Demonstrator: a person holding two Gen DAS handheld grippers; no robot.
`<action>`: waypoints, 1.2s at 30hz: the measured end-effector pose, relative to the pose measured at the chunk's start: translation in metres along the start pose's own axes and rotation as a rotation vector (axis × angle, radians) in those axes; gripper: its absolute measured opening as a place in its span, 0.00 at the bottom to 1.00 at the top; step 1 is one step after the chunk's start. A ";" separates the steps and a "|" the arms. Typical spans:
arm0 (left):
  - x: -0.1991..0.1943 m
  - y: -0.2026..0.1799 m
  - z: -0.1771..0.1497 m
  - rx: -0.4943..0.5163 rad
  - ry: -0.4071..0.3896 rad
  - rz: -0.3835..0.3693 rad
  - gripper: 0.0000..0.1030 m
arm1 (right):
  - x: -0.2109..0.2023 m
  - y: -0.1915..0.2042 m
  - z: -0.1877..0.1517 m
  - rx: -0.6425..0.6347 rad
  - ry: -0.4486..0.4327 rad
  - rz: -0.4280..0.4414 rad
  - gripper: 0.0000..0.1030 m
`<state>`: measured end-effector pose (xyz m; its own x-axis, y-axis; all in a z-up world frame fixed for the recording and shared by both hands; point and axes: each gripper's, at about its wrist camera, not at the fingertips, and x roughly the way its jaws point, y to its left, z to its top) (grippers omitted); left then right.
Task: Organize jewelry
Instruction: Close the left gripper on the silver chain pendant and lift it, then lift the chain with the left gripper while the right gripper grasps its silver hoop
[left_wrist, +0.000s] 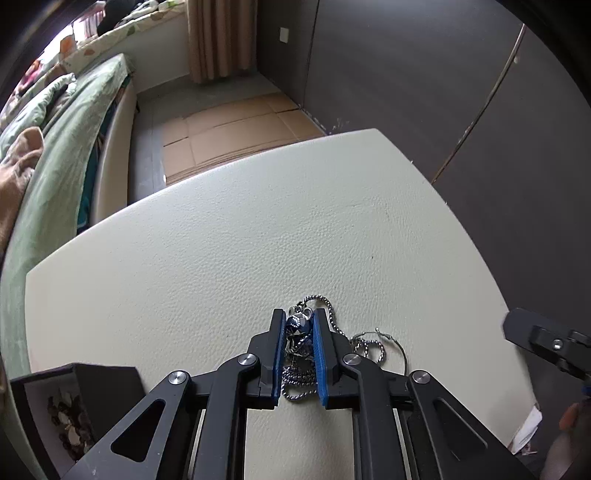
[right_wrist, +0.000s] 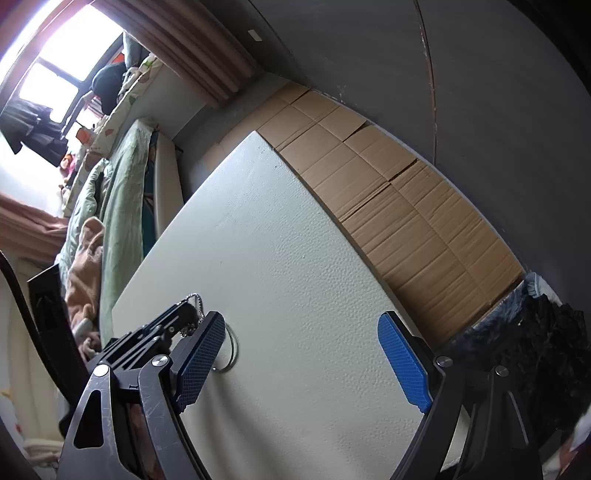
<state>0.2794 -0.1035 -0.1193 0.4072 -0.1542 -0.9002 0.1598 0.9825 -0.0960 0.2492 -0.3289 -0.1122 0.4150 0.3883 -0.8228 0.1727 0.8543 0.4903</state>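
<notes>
Two claws: left claw (left_wrist: 299, 325) pinching necklace (left_wrist: 301, 354), right claw (right_wrist: 301, 363) spread

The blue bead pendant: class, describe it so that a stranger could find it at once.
Start at the cream table. Near its front edge lies a tangle of silver chain. The blue bead pendant sits between the left claw pads, the only blue, rounded piece among the metal links.
</notes>
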 end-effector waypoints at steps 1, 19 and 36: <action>-0.003 0.001 0.000 -0.001 -0.006 -0.003 0.14 | 0.001 0.001 0.000 -0.004 0.002 -0.003 0.84; -0.084 0.021 0.000 -0.087 -0.185 -0.142 0.14 | 0.012 0.025 -0.004 -0.117 0.030 0.032 0.53; -0.168 0.063 0.005 -0.164 -0.387 -0.236 0.14 | 0.047 0.083 -0.016 -0.335 0.058 -0.058 0.41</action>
<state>0.2255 -0.0167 0.0276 0.6869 -0.3717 -0.6245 0.1566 0.9148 -0.3723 0.2688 -0.2348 -0.1147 0.3600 0.3463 -0.8663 -0.1125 0.9379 0.3282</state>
